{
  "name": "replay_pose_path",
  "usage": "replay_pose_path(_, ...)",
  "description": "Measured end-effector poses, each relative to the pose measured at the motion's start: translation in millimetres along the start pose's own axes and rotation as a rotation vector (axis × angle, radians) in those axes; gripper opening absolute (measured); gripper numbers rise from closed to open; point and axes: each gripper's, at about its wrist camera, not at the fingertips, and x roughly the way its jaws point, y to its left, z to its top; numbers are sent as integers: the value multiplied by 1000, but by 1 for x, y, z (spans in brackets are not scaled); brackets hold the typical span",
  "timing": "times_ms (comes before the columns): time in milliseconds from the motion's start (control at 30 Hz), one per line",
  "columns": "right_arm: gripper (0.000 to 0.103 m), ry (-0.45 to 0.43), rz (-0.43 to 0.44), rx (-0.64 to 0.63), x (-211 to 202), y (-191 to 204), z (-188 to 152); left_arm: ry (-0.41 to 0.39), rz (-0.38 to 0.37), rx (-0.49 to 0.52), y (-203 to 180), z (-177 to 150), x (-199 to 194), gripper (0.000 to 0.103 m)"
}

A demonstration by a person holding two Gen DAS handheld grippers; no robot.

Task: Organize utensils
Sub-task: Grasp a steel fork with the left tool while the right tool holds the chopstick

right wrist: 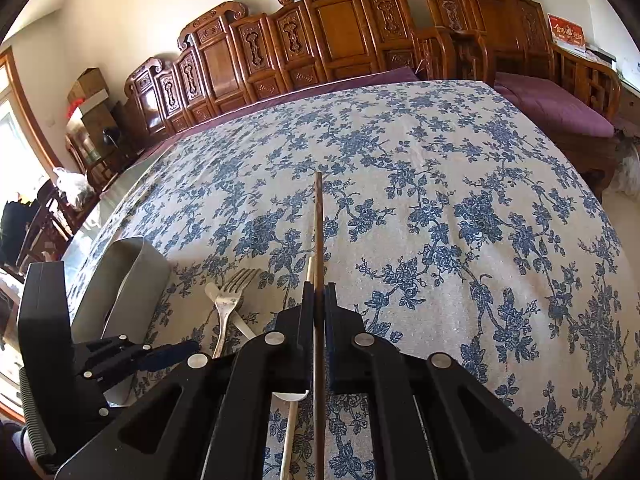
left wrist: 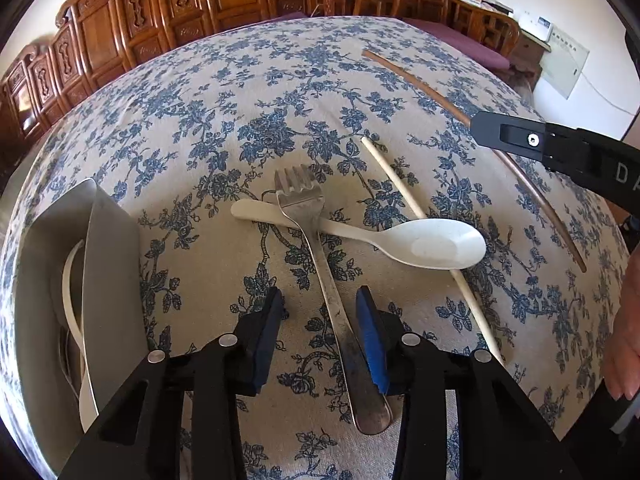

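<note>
Left gripper part-open astride metal fork handle, lower centre; right gripper clamped on brown chopstick.

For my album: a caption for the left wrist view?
Left tongs open astride a metal fork lying across a white spoon.

Tabletop: covered by a beige cloth printed with blue flowers.
Grey tray: at the left edge.
White spoon: lies under the metal fork, over a pale chopstick.
Brown chopstick: farther right.
</note>
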Motion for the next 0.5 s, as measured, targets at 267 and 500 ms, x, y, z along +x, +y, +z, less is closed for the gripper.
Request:
replay_pose_path(267,6,9,-4,-7,2,2,-1,20,-6,34,-1,5,2,10)
replay_pose_path(500,6,15,-2,-16,3,5,-2,35,3,50,8,-5,-5,7)
